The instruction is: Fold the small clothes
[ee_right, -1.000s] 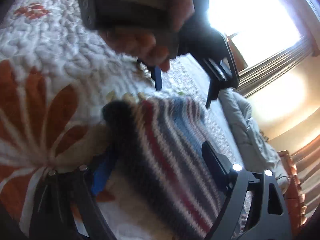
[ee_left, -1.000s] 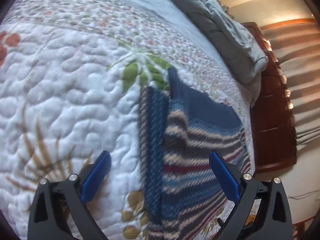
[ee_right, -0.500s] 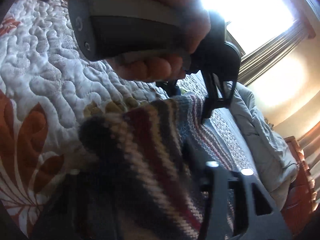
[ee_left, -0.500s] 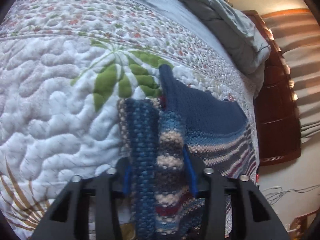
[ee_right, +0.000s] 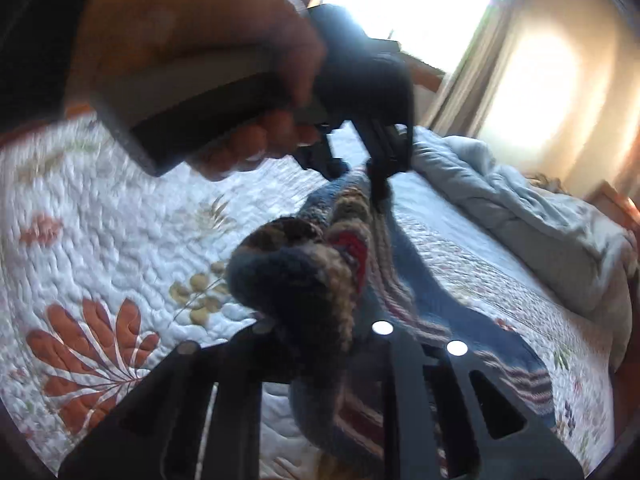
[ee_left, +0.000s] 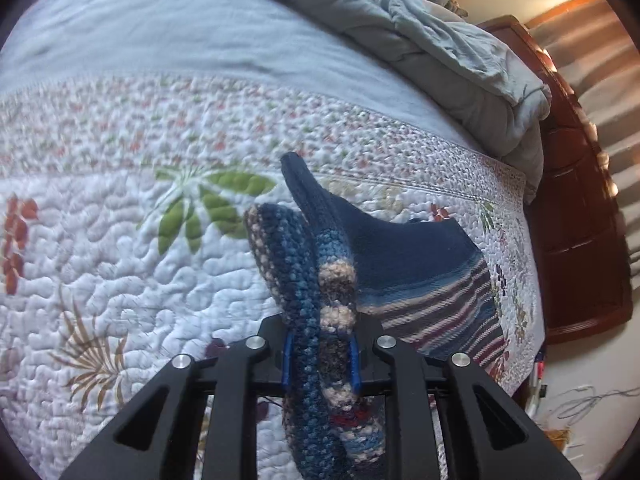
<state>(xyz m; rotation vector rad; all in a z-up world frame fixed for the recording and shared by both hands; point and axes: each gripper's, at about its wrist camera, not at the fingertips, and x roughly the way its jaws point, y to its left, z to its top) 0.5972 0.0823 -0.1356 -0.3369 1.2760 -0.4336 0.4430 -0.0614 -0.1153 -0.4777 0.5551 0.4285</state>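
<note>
The left gripper [ee_left: 320, 360] and right gripper [ee_right: 320, 344], each clamped on a bunched edge of a striped knit garment [ee_left: 420, 280], hold it raised above a floral quilt [ee_left: 120, 260], its far side trailing on the bed beside a rumpled grey blanket [ee_left: 460, 48].

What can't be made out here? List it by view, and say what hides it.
- Left wrist: striped knit garment, lower part cut off by the frame edge and the left gripper.
- Right wrist: right gripper pads, buried under the bunched knit; the picture is motion-blurred.
- Garment type: too bunched to tell.
</note>
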